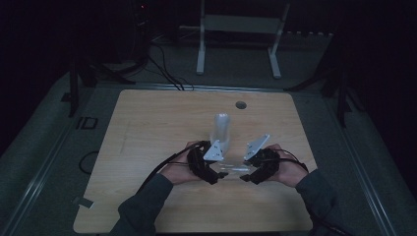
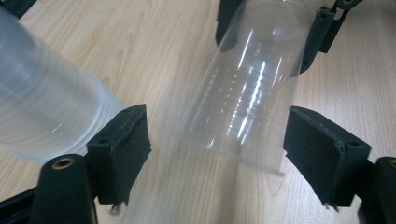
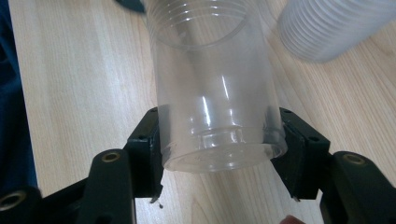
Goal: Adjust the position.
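Dim room, black along the far edge. Pale wooden table (image 1: 147, 128) with rounded corners in the middle, grain running lengthwise, a small round grey hole (image 1: 240, 104) near its far edge. Grey carpeted floor (image 1: 44, 132) all around, lighter strips running along both sides. Beyond the table, a white metal frame (image 1: 239, 29) standing on two feet. Black cables (image 1: 164, 69) trailing across the floor from the far left toward the table's back edge. Dark stand legs (image 1: 74, 81) at the left and more at the right (image 1: 339, 88). Tiny red light (image 1: 142, 7) glowing in the darkness at the top left. Small grey scrap (image 1: 84, 202) lying on the floor by the table's near left corner.
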`<state>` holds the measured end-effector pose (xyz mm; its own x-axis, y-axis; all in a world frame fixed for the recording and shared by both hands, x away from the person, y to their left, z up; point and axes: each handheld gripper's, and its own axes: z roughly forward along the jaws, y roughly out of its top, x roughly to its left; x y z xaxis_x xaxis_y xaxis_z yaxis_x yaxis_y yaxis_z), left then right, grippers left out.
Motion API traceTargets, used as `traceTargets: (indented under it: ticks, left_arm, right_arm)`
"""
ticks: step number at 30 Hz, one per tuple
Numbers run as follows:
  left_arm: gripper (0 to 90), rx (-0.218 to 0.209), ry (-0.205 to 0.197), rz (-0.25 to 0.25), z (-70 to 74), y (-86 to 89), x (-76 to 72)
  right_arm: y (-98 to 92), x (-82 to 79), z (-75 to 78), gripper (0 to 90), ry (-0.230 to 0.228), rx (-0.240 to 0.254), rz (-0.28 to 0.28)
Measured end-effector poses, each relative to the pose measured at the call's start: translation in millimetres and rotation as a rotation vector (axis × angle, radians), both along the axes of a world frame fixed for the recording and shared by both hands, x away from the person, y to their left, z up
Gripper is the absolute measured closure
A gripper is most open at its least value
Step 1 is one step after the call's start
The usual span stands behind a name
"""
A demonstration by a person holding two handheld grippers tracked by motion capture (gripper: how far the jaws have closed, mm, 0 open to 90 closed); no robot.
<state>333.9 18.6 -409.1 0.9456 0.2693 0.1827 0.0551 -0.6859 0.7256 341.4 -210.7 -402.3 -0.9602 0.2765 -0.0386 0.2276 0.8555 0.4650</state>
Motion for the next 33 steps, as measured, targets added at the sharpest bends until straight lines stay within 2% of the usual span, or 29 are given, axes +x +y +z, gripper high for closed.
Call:
traceTargets:
  ticks: [9,13,21,23,29,33]
  left_arm:
    - [23.3,-0.088,0.009,0.056,4.0,14.7,4.2]
    - [23.6,-0.110,0.025,0.083,2.7,19.1,6.3]
    - [23.6,-0.158,0.060,0.104,-1.8,25.2,7.9]
    - [23.6,-0.161,0.063,0.104,-2.3,25.3,8.0]
    - [23.6,-0.159,0.065,0.102,-3.7,22.6,7.0]
    - [23.6,-0.176,0.080,0.108,-6.2,23.5,7.6]
  right_arm:
    - [-11.5,0.5,-0.9,41.6,-0.011,0.032,-0.043]
    - [-17.7,-0.1,0.0,41.6,-0.025,0.074,-0.071]
    - [-23.1,-2.1,-2.4,41.7,-0.043,0.125,-0.093]
    - [-25.7,-2.5,-2.6,41.7,-0.054,0.149,-0.106]
    - [-27.1,-2.8,-4.4,41.7,-0.064,0.181,-0.127]
    - [-26.8,-3.0,-6.1,41.6,-0.069,0.201,-0.140]
